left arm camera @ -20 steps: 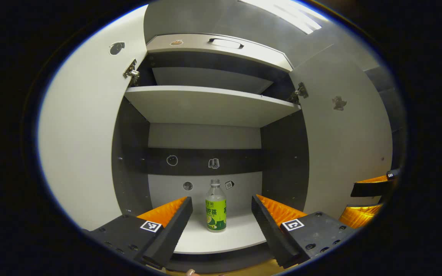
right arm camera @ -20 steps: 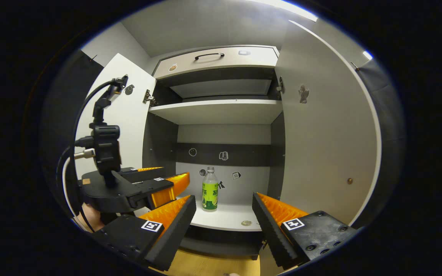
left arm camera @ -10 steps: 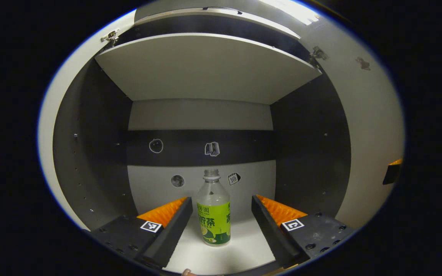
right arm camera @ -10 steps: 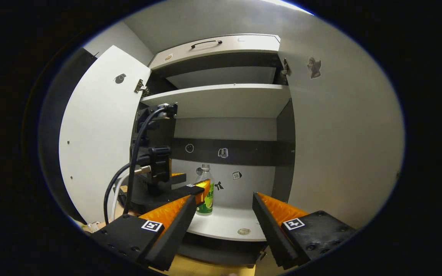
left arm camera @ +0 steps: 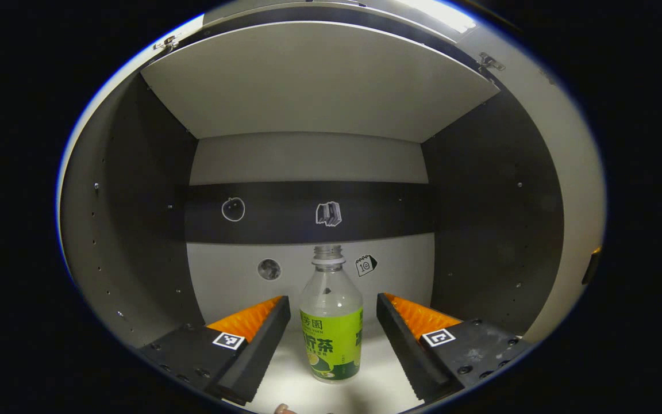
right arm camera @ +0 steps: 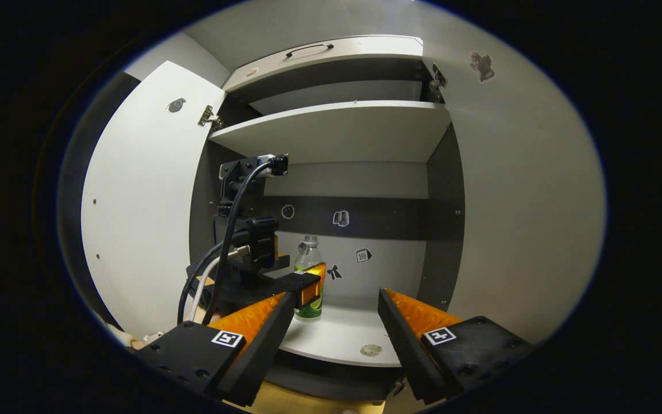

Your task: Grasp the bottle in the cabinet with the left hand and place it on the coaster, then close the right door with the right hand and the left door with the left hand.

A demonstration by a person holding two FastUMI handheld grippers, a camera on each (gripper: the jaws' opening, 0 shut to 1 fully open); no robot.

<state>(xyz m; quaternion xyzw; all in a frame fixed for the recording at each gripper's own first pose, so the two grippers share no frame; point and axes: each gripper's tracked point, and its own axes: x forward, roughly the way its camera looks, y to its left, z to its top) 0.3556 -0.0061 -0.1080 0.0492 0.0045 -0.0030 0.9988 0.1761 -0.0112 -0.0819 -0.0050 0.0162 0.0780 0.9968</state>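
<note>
Left gripper view is showing the left claw (left arm camera: 334, 322) gaping open around the clear green-labelled plastic bottle (left arm camera: 331, 322), standing upright on the cabinet's white lower shelf (right arm camera: 342, 336) (fingers not yet touching). Closing off-centre risks toppling it.

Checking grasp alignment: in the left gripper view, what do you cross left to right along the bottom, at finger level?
Left finger → bottle → right finger; the bottle stands upright between the open fingers, untouched.
</note>
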